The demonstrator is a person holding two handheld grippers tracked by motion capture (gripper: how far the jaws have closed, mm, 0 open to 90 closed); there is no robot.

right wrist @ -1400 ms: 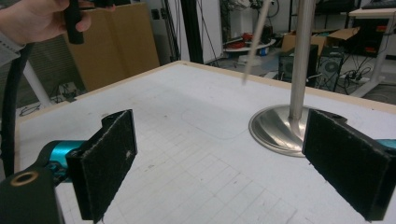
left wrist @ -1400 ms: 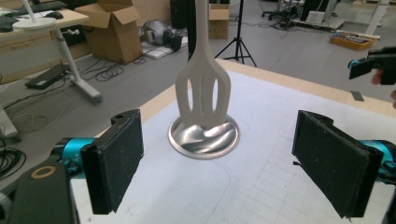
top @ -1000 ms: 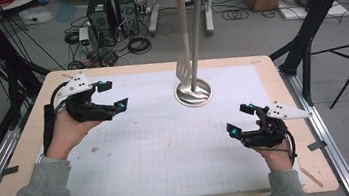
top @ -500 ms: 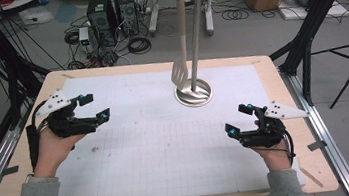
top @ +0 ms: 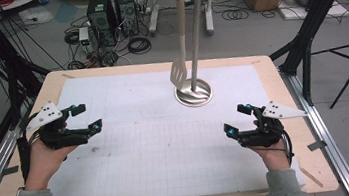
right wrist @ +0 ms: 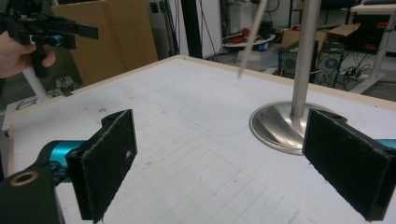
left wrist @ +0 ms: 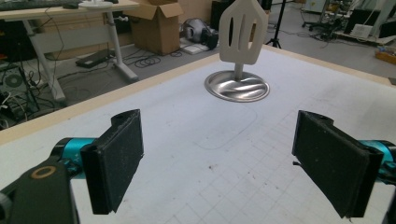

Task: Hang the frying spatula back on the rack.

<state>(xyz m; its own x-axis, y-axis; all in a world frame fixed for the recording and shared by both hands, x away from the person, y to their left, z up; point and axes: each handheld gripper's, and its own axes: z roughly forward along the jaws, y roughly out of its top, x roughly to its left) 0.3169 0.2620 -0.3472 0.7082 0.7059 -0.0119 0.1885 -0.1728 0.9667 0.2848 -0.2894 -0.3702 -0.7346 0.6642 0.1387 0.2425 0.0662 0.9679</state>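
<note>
A pale, slotted spatula with a long light handle (top: 180, 52) is hanging from the top of a polished steel stand with a round base (top: 193, 93), its blade (left wrist: 241, 31) dangling just above and beside that base without resting on it. The stand is sitting toward the far middle of the worktop (top: 270, 73), a light wooden board covered by a white gridded mat (top: 168, 144), and it serves here as the landmark. The left tool (top: 87, 120) is hovering well to the left of the stand and nearer the person, held in a hand (top: 44, 159) with a grey sleeve; its black padded jaws are standing wide apart with nothing between them, and in the left gripper view they are framing bare mat with the stand's base and the spatula blade straight ahead in the distance. The right tool (top: 237, 119) is hanging to the right of the stand and nearer the person, closer to the base than the left one is; its jaws are likewise spread and released, gripping nothing. In the right gripper view, the stand's pole (right wrist: 306, 51) and base are rising just beyond the right-hand pad (right wrist: 348, 163), apart from it, while the spatula's handle is slanting blurred to the left of the pole and the left tool (right wrist: 70, 33) is showing far off beyond the worktop's corner.
</note>
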